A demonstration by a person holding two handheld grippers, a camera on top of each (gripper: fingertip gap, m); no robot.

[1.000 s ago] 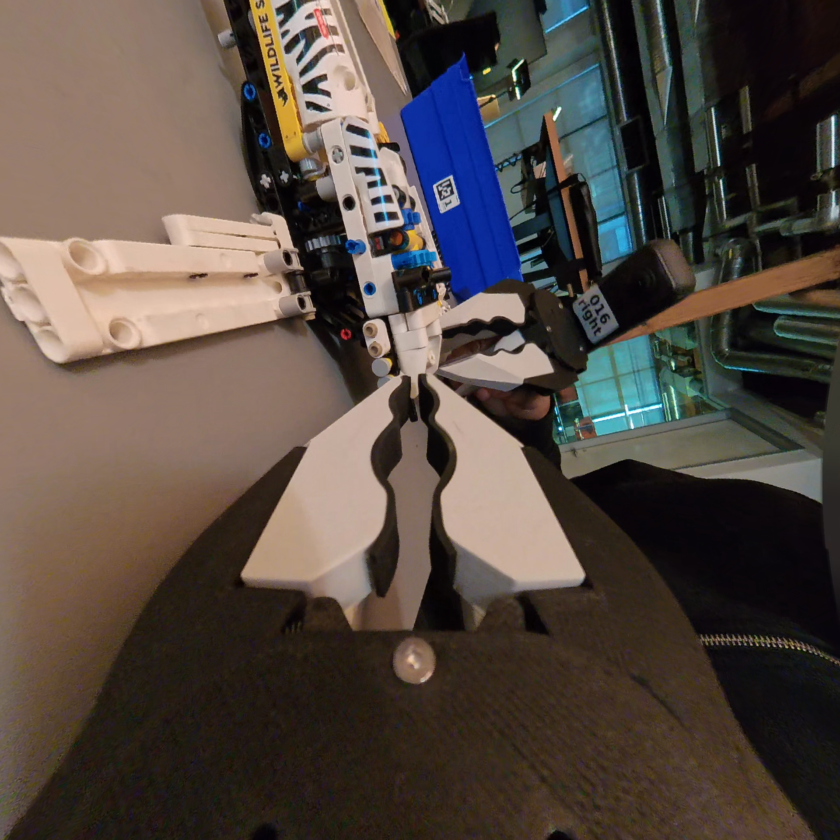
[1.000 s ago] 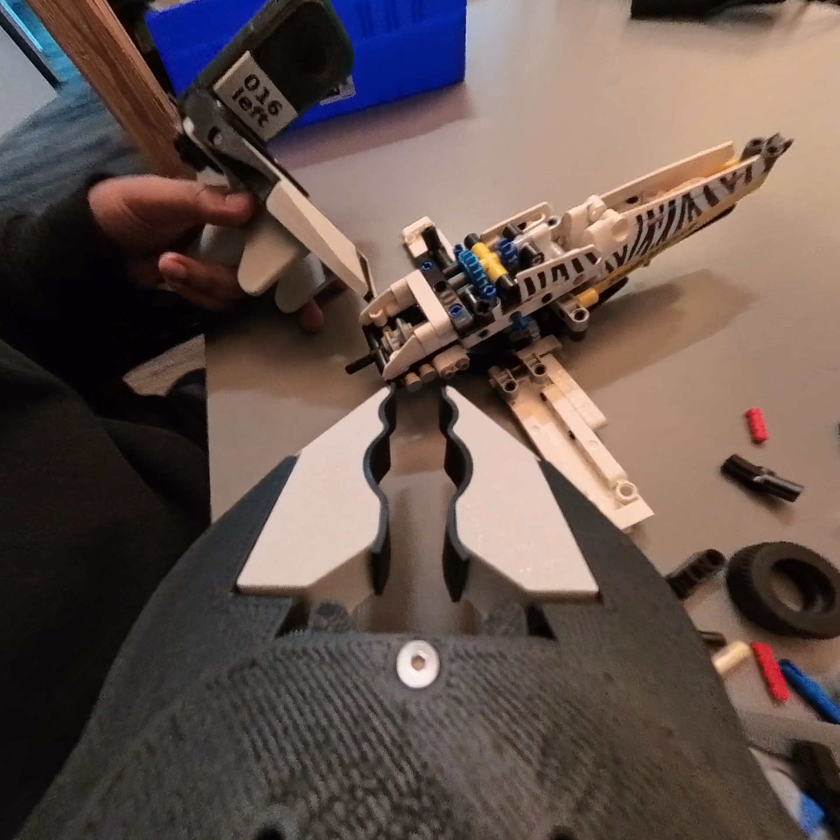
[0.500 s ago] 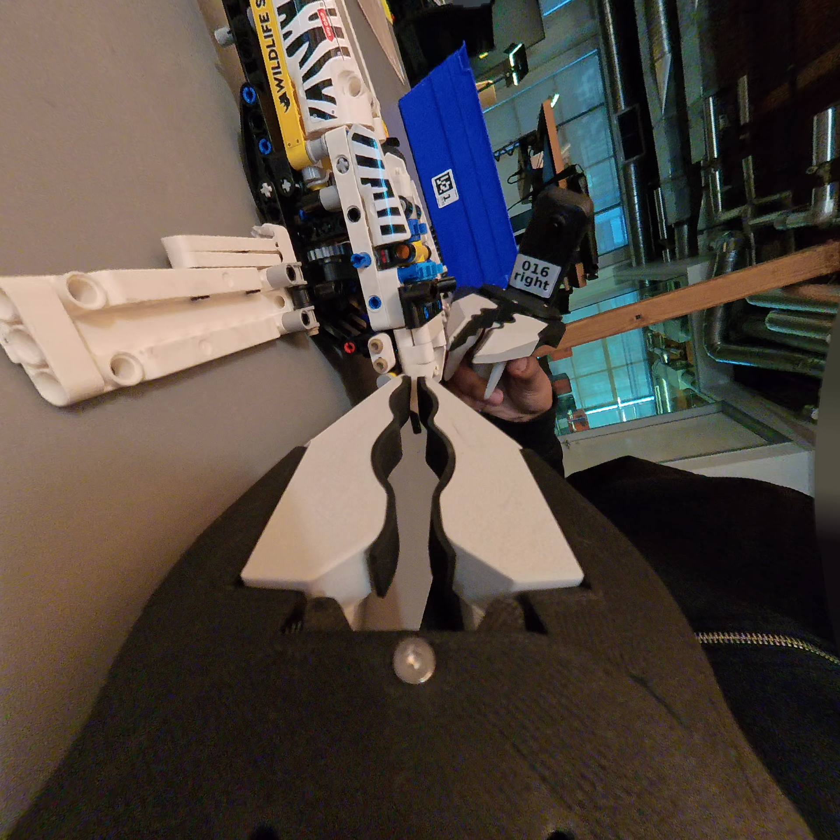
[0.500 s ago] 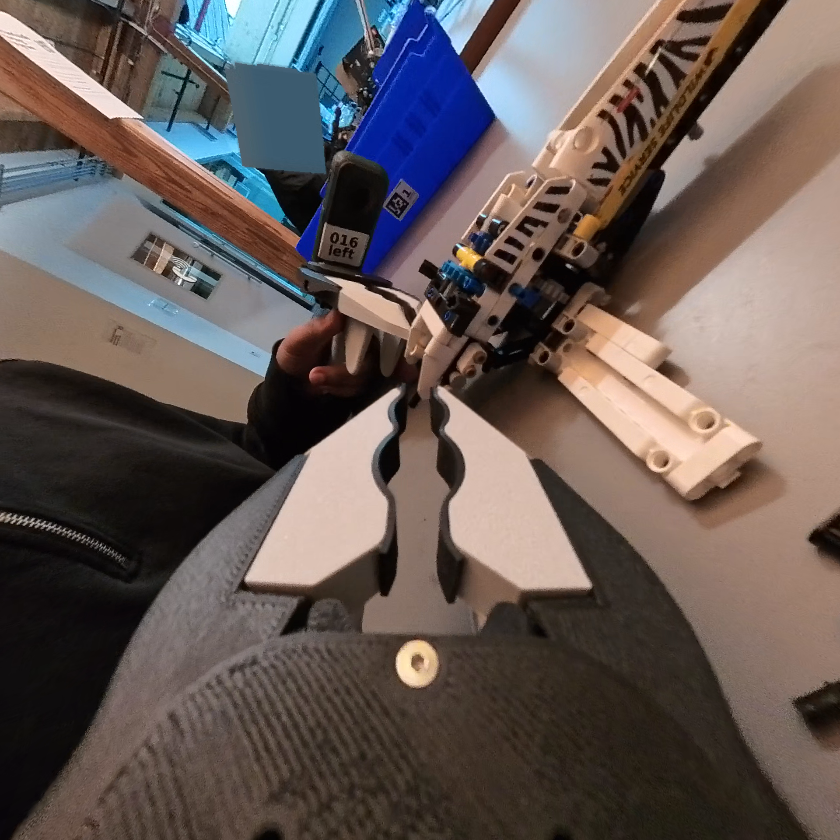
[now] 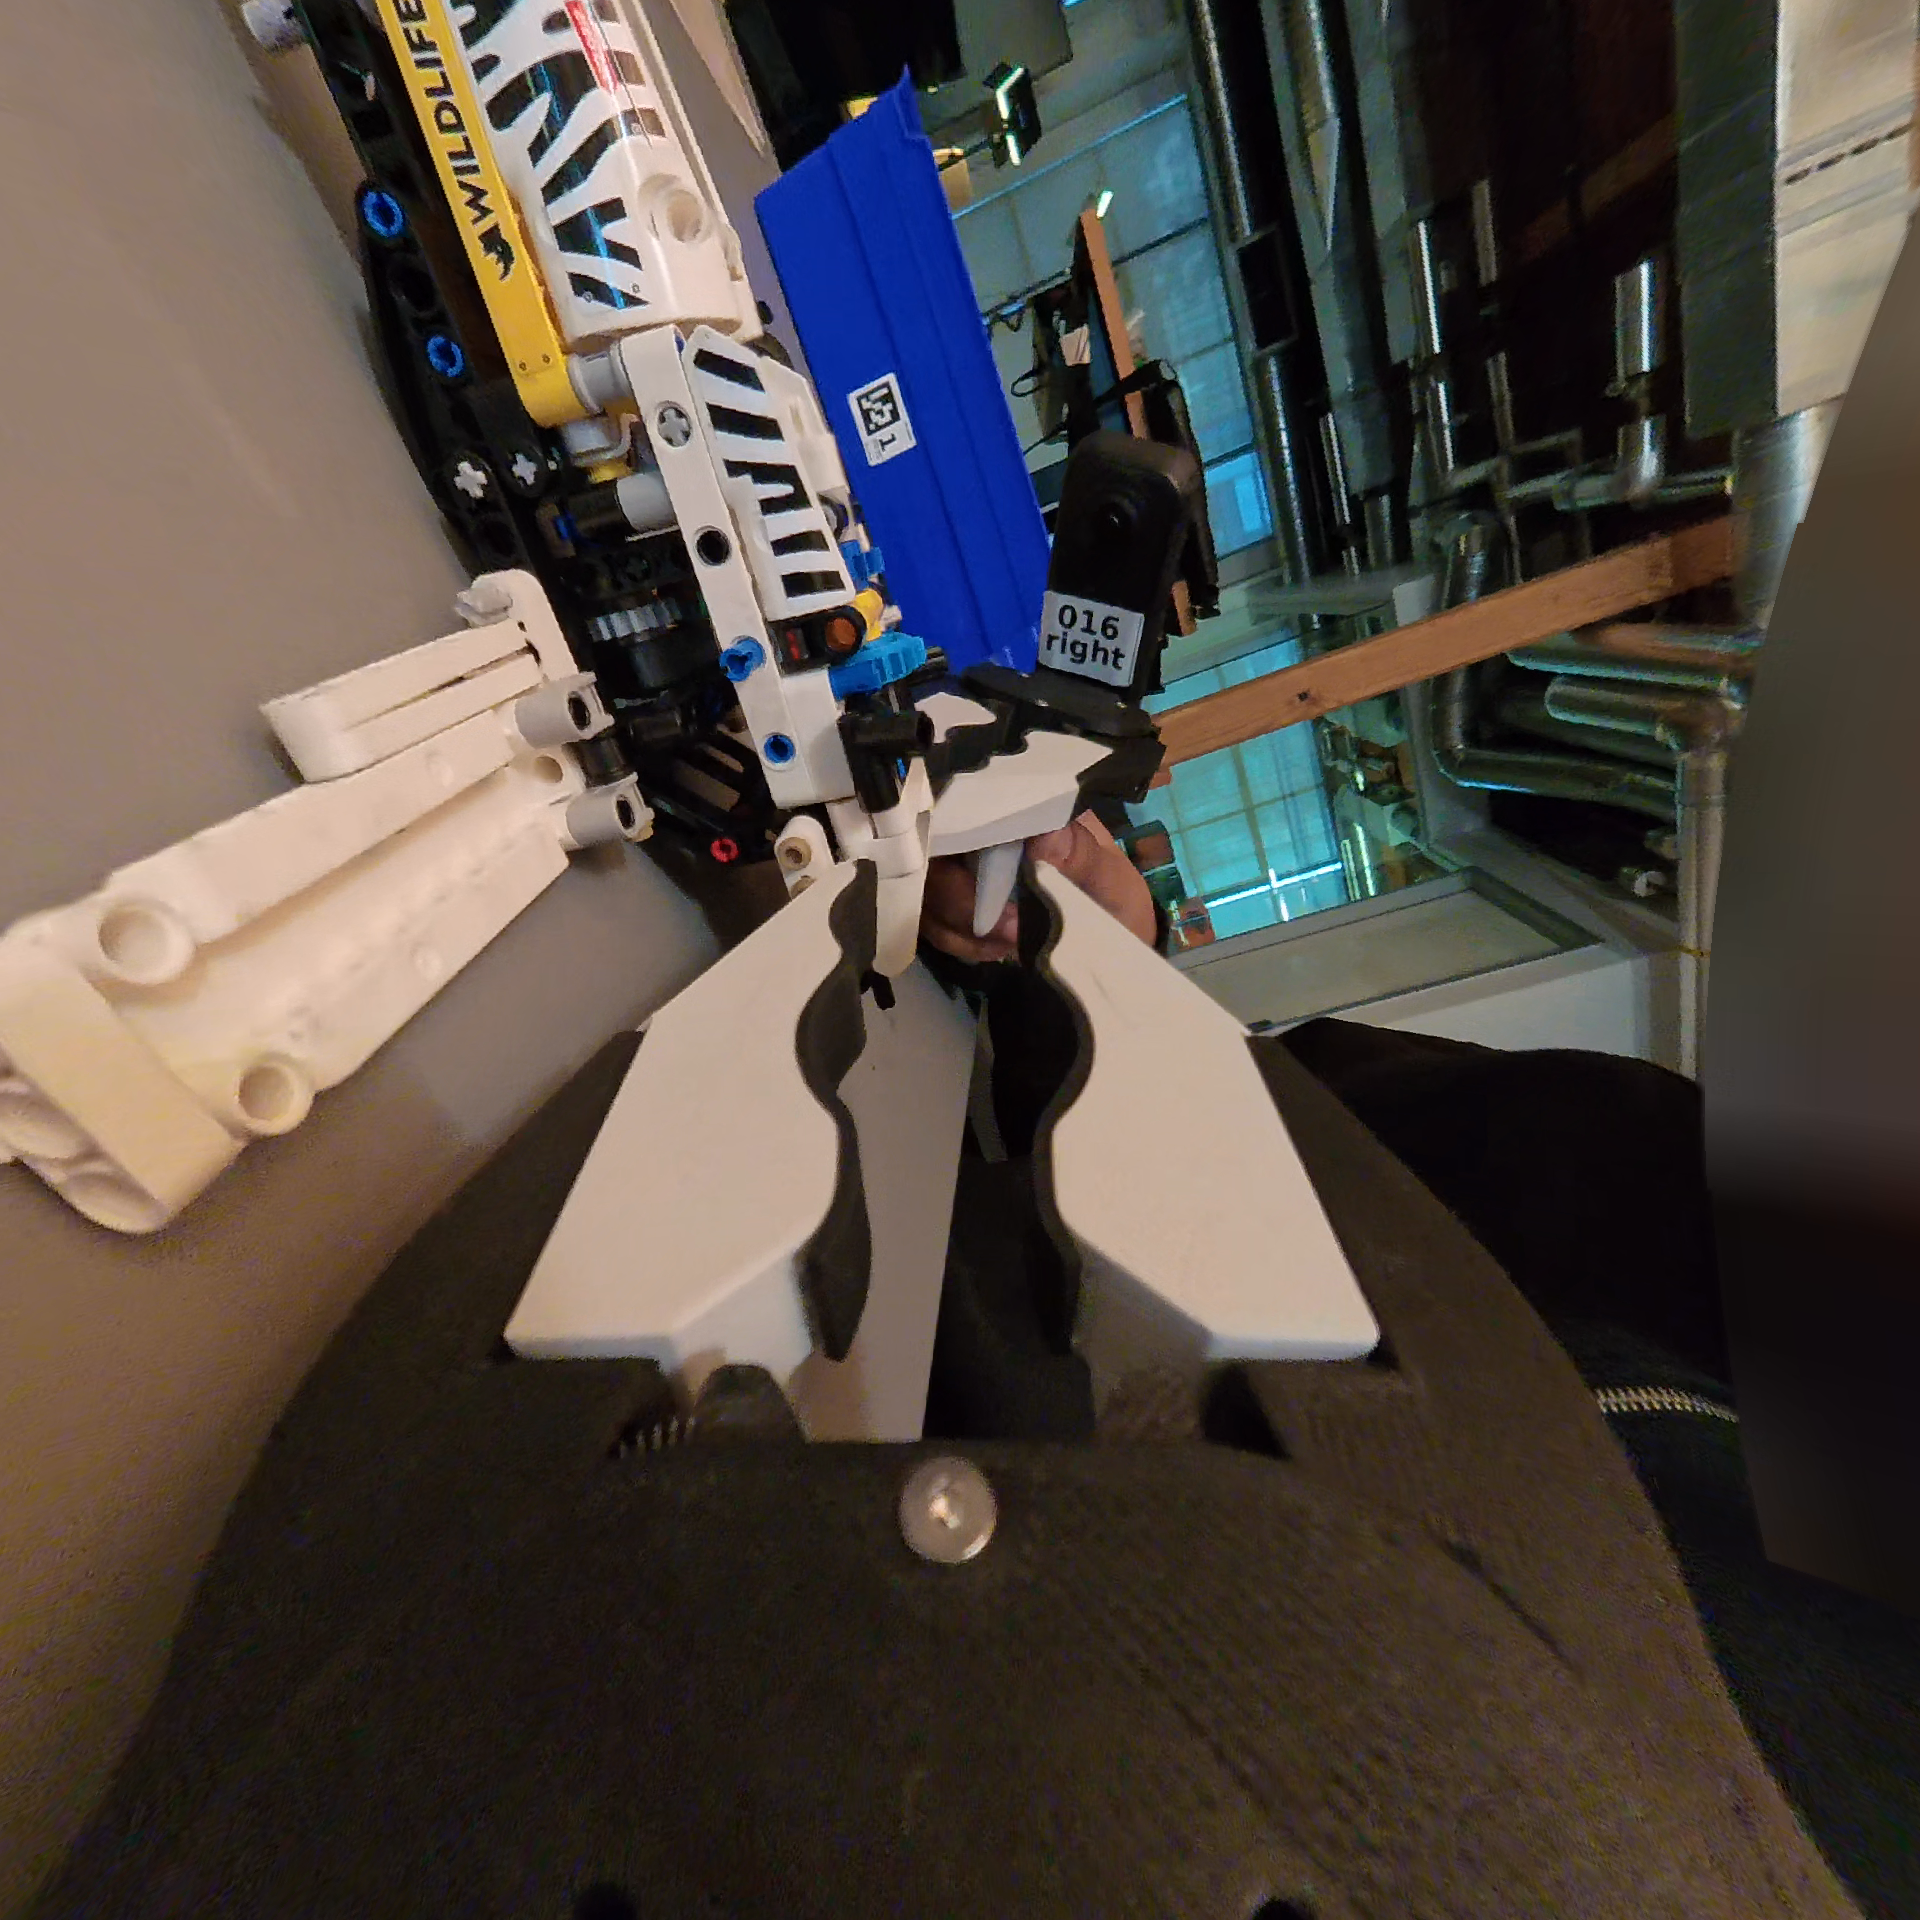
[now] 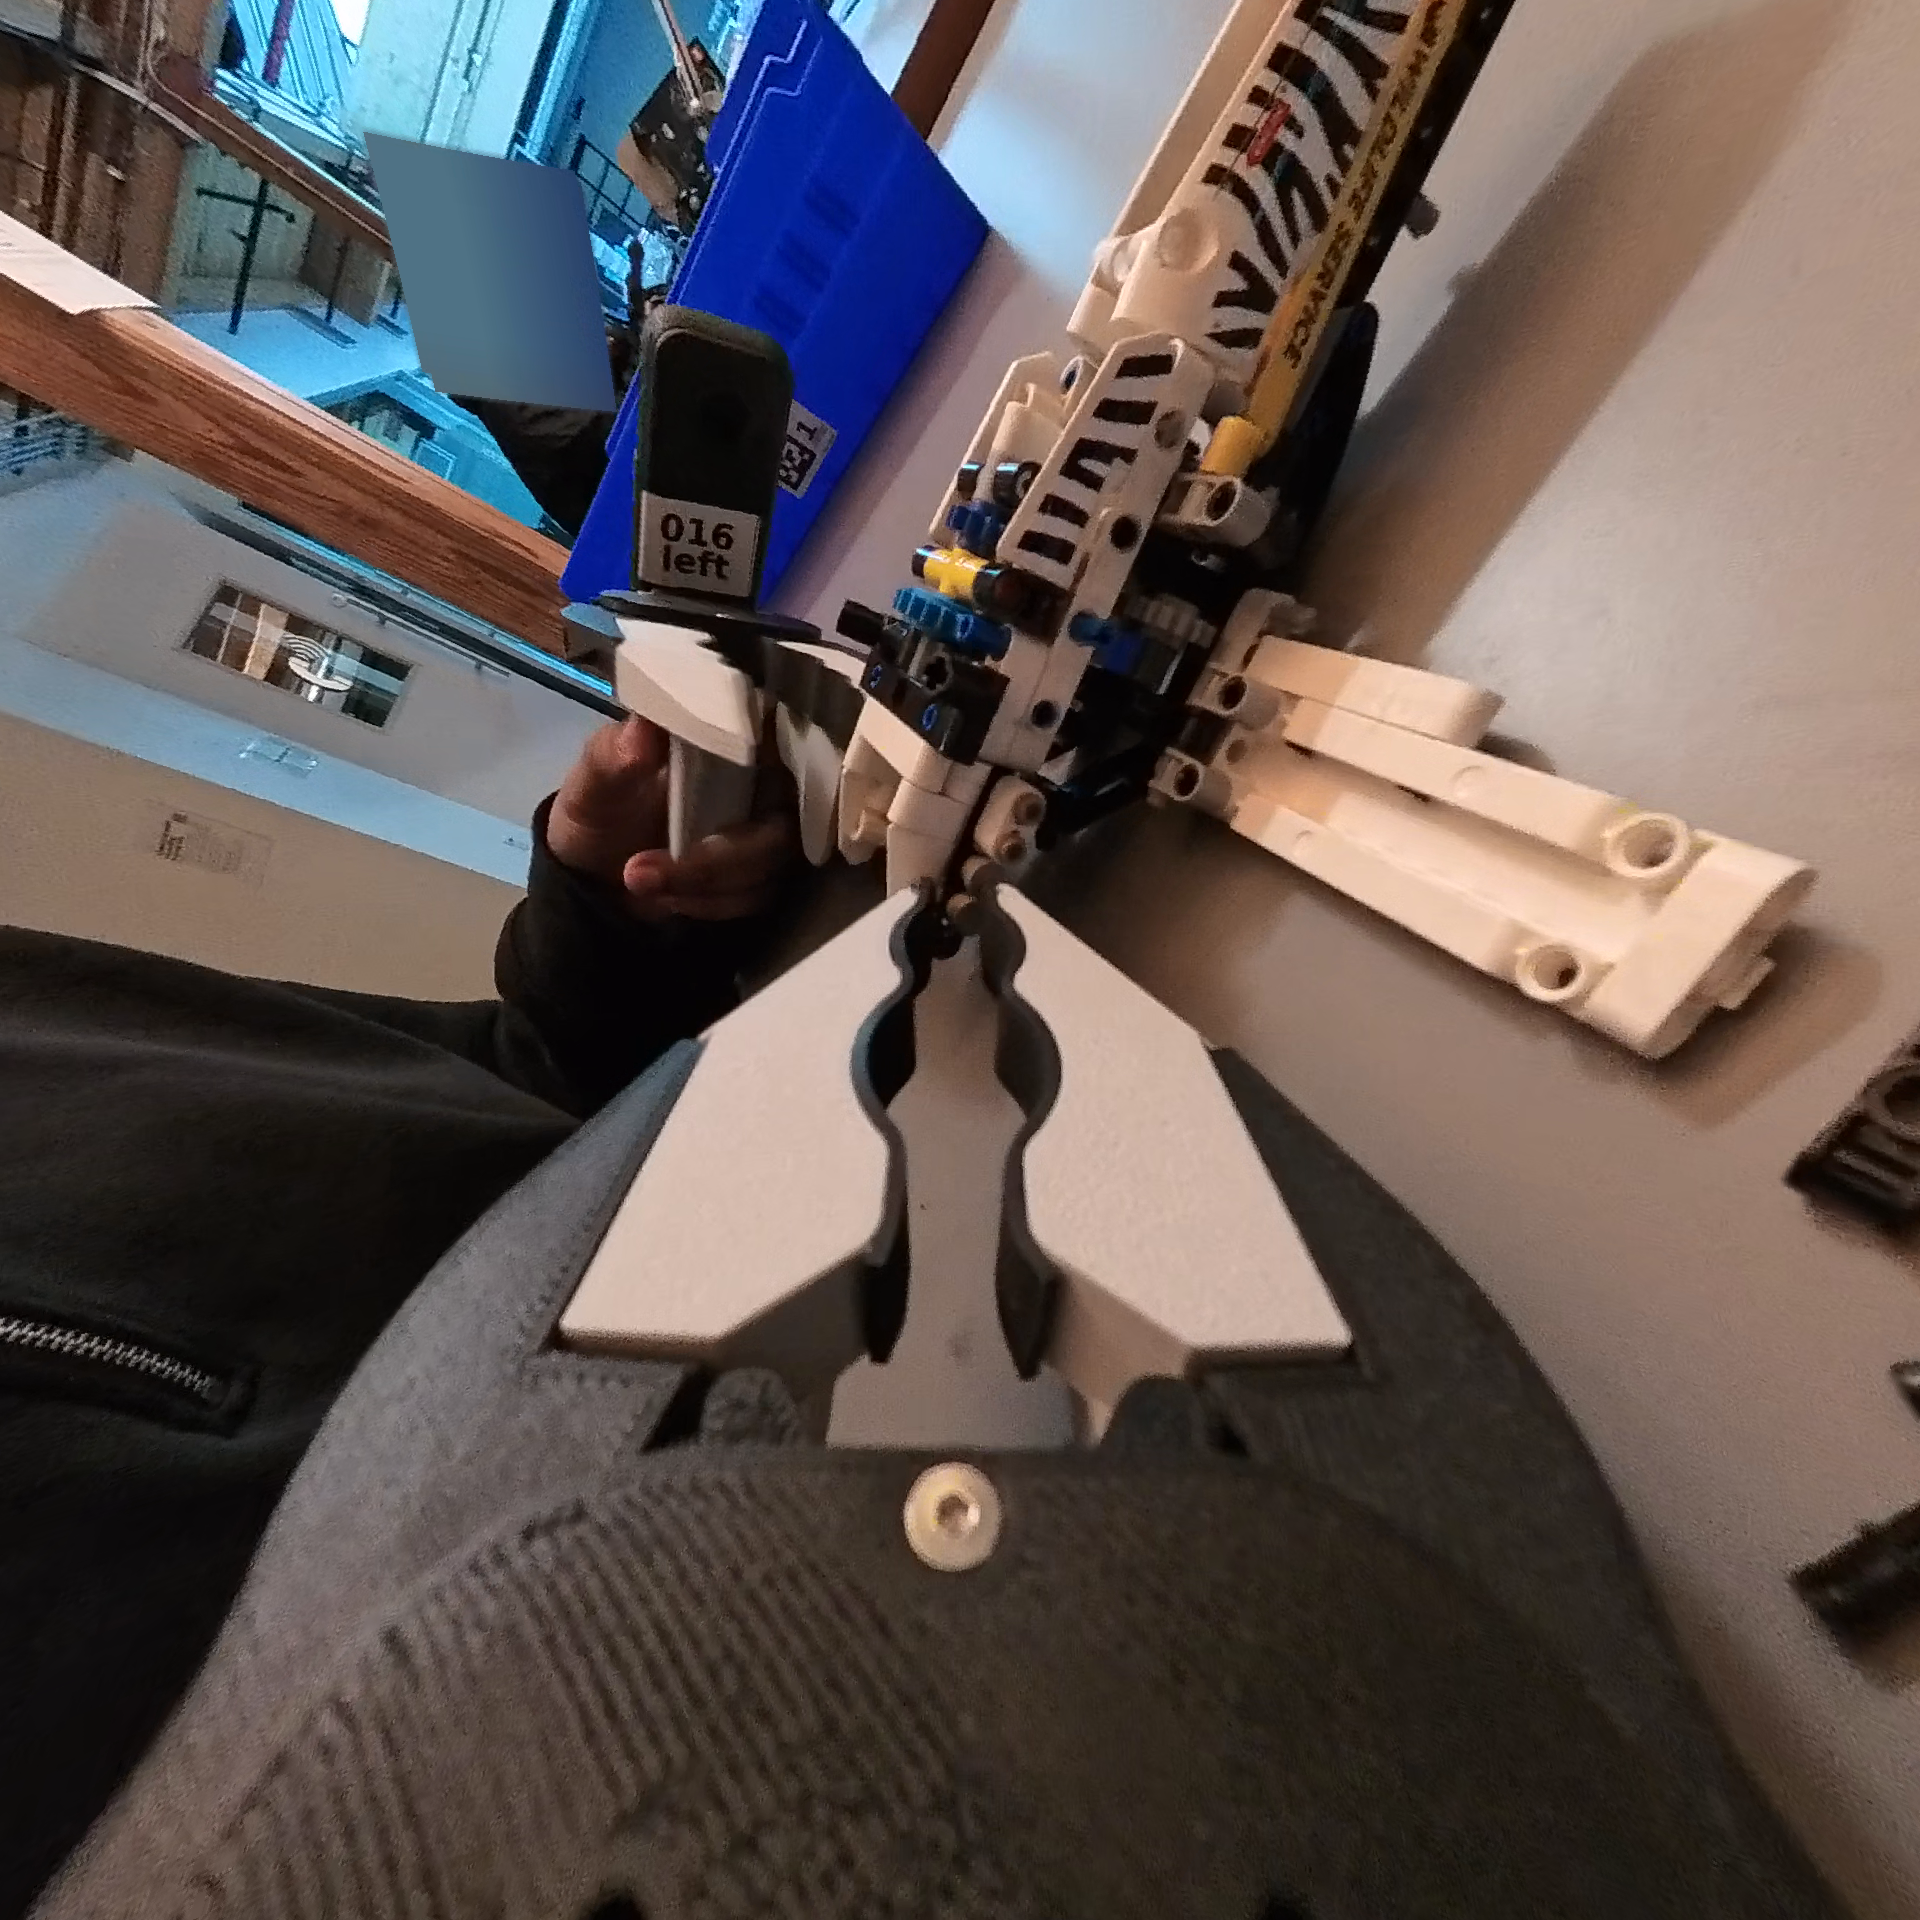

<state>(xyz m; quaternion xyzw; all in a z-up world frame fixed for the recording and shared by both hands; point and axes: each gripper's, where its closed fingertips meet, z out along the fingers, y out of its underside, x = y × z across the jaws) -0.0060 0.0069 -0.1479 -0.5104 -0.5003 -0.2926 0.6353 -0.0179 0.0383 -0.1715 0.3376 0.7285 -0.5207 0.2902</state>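
Left fingers (image 5: 769, 1039): spread apart, with nothing clamped. A white nose piece (image 5: 896, 883) of the toy model is seen between the tips, close against the left pad; a clear gap is left to the right pad.

Right fingers (image 6: 810, 1039): drawn nearly together at the tips, on a small dark pin (image 6: 948, 930) at the model's near end. Whether both pads press on it cannot be told for sure.

Model (image 5: 748, 520): a white, zebra-striped brick-built craft with a yellow strip, laid on the grey table (image 5: 156, 416). Its long axis is run straight away from both grippers, the near end being pointed at the fingertips.

Wing (image 6: 1507, 831): a white panel is stretched sideways from the body, flat on the table.

Relation: the left gripper (image 5: 940, 894) and right gripper (image 6: 951, 914) are met at the same near end of the model, from opposite sides; neither is clearly nearer.

Surroundings: a blue bin (image 5: 904, 364) is stood just beyond the model. Dark loose parts (image 6: 1860, 1153) are blurred at the right edge.
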